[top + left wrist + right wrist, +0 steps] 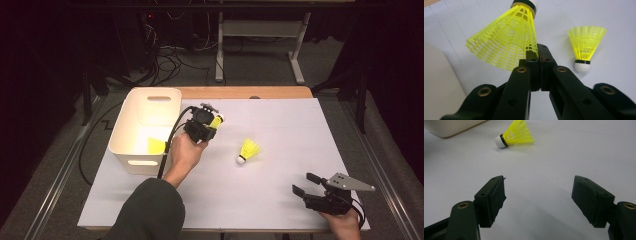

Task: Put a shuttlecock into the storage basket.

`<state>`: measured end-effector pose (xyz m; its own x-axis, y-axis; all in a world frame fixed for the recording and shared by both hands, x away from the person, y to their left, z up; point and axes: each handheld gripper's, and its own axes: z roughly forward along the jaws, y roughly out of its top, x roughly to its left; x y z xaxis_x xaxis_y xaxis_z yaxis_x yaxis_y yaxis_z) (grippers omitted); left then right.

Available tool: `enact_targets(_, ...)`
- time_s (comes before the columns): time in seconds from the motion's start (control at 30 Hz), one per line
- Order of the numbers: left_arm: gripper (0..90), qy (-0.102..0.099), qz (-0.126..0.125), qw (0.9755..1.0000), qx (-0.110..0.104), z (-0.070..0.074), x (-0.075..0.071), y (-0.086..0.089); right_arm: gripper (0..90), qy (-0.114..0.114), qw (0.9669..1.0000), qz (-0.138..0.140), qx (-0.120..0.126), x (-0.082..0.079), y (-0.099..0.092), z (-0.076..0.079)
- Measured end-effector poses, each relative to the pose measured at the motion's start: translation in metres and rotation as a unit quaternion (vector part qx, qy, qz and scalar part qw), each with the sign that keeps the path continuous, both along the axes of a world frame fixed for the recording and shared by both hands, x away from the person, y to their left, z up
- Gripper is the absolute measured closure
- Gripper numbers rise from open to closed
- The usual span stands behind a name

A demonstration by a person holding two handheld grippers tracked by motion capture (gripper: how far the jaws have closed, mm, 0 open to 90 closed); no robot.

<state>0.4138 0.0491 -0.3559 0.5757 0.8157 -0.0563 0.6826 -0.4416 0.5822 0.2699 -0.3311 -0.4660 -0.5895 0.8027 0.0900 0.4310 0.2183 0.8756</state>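
Observation:
My left gripper [536,51] is shut on the rim of a yellow plastic shuttlecock [509,37], whose skirt fans out to the left and whose white cork points away. In the high view this gripper [212,124] hovers just right of the white bin [131,120], carrying that shuttlecock [216,121]. A second yellow shuttlecock [247,150] lies on the white table sheet mid-table, also seen as shuttlecock [585,46] and shuttlecock [515,133]. Another yellow shuttlecock [156,146] rests inside the bin. My right gripper [306,183] sits open near the front right edge, jaws wide with nothing between them [539,200].
The white bin has cut-out handles and stands at the table's left edge. White sheet [280,125] covers the tabletop, with a wooden strip [240,92] at the far edge. Beyond it are cables and a desk frame [260,45] on the floor.

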Motion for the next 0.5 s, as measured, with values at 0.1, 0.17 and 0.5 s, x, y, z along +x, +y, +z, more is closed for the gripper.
enact_targets(0.1,88.9,-0.001,0.000,1.0000,0.000,0.0018,0.0000,0.0007,27.2,0.000,1.0000,0.000,0.000,0.0000,0.0001,0.0000)
enact_targets(0.17,88.9,-0.001,-0.001,1.0000,0.002,0.0027,0.0001,0.0014,27.2,0.001,1.0000,0.000,0.000,0.0000,0.0002,0.0000)
enact_targets(0.5,88.8,0.001,0.000,1.0000,-0.001,0.0062,0.0011,0.0052,27.3,0.001,1.0000,0.001,-0.001,0.0001,0.0001,-0.0001)
